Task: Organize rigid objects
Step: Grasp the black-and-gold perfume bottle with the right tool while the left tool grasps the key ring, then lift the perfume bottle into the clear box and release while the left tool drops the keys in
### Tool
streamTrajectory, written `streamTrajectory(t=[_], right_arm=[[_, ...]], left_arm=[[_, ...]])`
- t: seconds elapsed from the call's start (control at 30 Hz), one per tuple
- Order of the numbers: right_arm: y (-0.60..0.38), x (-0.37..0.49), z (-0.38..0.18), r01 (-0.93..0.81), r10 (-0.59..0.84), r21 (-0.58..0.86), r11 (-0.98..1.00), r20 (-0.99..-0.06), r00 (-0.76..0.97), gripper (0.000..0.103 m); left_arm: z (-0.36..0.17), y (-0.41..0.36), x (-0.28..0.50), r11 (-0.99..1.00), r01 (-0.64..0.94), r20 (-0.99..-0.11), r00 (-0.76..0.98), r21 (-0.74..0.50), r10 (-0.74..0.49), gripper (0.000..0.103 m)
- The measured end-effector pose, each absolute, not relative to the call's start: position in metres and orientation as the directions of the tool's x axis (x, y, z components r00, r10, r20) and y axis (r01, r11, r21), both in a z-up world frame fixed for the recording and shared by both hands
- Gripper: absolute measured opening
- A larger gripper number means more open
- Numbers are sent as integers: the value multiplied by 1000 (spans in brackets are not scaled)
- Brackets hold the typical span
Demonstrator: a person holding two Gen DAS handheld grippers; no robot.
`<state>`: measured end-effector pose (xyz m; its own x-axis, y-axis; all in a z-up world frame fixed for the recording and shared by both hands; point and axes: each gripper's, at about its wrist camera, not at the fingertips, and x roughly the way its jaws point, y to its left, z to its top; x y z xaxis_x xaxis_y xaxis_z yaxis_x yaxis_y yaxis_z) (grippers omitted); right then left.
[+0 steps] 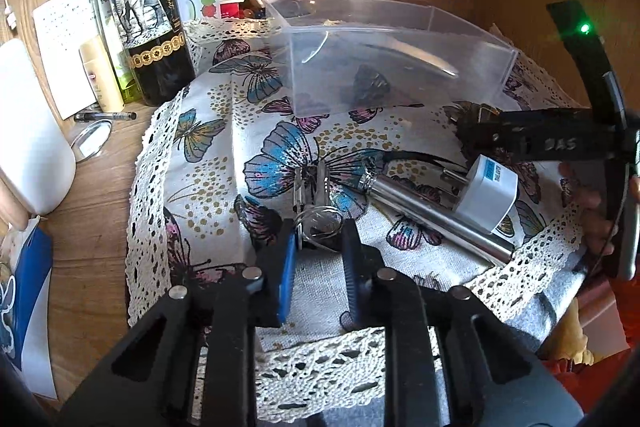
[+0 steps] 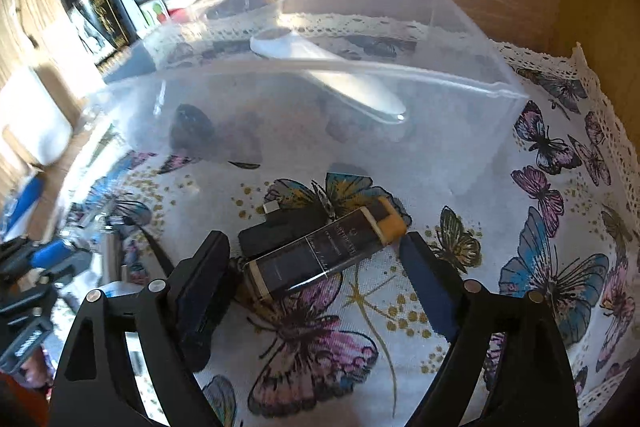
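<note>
A clear plastic box stands on the butterfly cloth, holding a white spoon and a dark object. My left gripper has its jaws close around a metal key ring with keys lying on the cloth. A silver metal tube and a white plug adapter lie to the right of it. My right gripper is open, its fingers on either side of a dark rectangular bottle with an amber cap, beside a small black adapter.
A dark wine bottle stands at the back left with tubes, papers and a pen. A white container sits on the wooden table at left. The right gripper's black body shows at right.
</note>
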<state>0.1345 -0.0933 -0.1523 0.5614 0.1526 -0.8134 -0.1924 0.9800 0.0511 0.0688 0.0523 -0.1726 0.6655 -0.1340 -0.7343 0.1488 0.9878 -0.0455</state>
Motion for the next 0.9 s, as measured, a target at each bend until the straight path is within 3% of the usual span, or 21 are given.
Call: streamTrajectory(t=[0.1, 0.2, 0.27, 0.47, 0.73, 0.8, 0.9], right_arm=[[-95, 131, -153, -192, 142, 38, 981, -810, 568, 82], [-103, 127, -152, -195, 142, 34, 980, -807, 573, 70], [-110, 123, -152, -195, 120, 7, 981, -808, 577, 55], [-125, 112, -150, -205, 99, -27, 978, -808, 581, 35], [-129, 110, -149, -204, 103, -24, 979, -802, 588, 36], [-129, 115, -150, -191, 101, -15, 981, -807, 582, 40], [-130, 123, -148, -169, 118, 23, 985, -807, 579, 60]], left_arm=[[-172, 54, 67, 987, 150, -730, 668, -54, -141, 21], [-171, 54, 67, 987, 150, -725, 673, -54, -143, 20], [-169, 54, 67, 987, 151, -721, 679, -54, -143, 19], [-164, 53, 69, 988, 150, -710, 691, -43, -136, 18], [-148, 51, 71, 990, 143, -673, 731, -5, -109, 18], [-145, 52, 72, 991, 137, -670, 735, -1, -103, 18], [-140, 53, 71, 991, 130, -661, 744, -5, -101, 18]])
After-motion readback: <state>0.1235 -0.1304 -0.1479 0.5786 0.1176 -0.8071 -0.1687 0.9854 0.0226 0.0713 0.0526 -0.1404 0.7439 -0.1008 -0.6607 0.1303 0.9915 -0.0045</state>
